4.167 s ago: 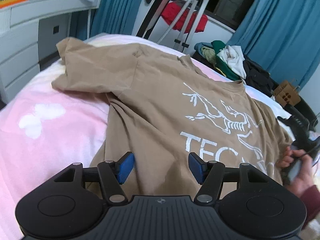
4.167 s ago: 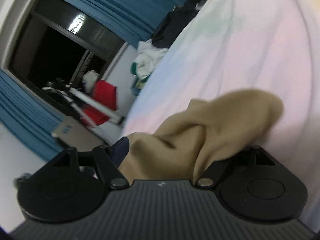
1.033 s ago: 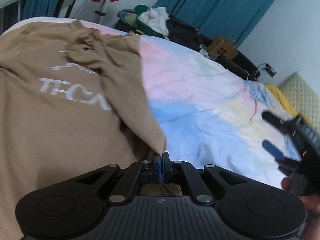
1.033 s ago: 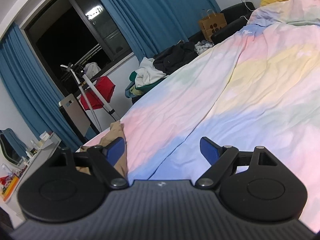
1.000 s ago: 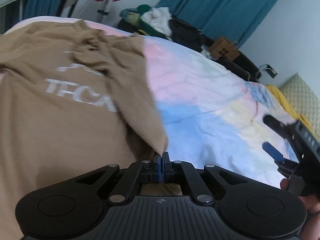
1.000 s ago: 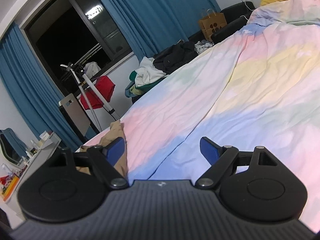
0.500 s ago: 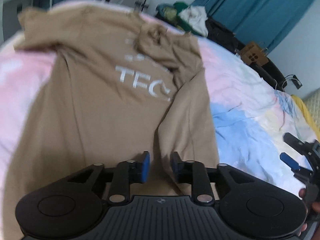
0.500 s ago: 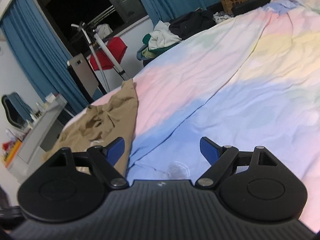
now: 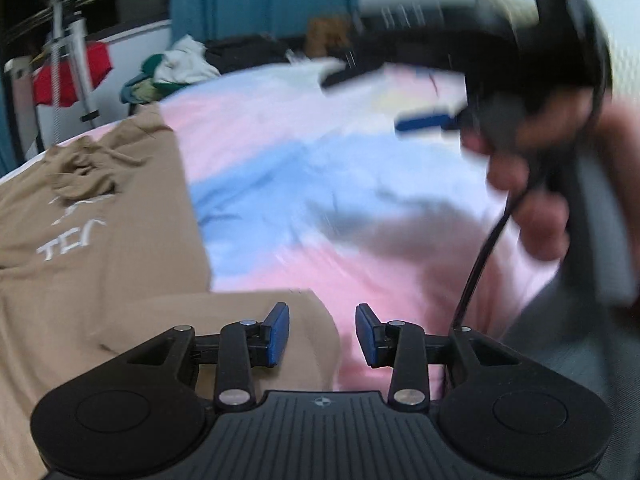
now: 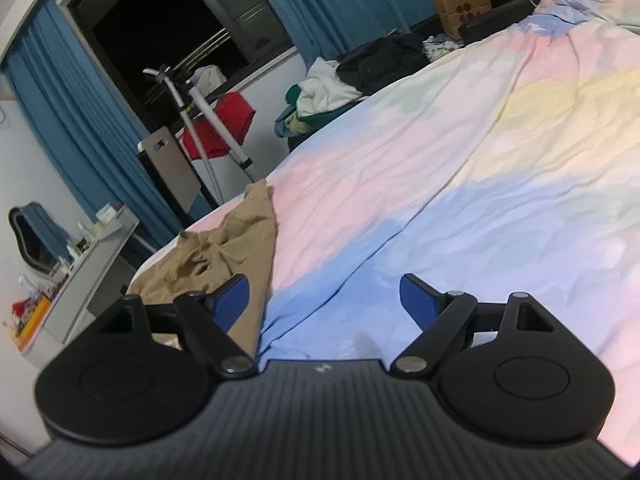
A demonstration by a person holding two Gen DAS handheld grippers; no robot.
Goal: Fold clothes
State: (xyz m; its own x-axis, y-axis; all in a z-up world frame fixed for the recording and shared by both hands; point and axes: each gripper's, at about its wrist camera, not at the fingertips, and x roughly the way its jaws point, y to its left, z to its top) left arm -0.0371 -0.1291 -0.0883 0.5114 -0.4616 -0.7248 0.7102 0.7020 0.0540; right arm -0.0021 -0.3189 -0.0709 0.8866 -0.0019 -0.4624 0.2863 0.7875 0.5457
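Tan tee (image 9: 100,240) lies flat on the pastel bedsheet (image 9: 320,184), occupying the left part of the L wrist view; its right side is already folded inward w/ a straight fold edge facing the bare sheet, sleeve bunched up near the collar. What changed: a sec ago the L gripper (image 9: 322,334) was pinched shut on the tee's hem corner; its jaws have just been opening and now stand apart w/ nothing btwn them, the corner of cloth lying loose just below the L pad. So the hem is released and, imo, that side fold is laid down; next grab point prob the opposite side or the bottom hem. R gripper (image 10: 326,298) is wide apart, empty, over the blue patch of sheet just beside the tee's fold edge. In the L view it shows blurred at right, held by a hand (image 9: 540,184). Writing: white print on the tee reads roughly "TC", rest hidden by the fold; graphic above it mostly covered. Brown paper bag (image 10: 462,4) at far wall has dark dots, no legible txt.
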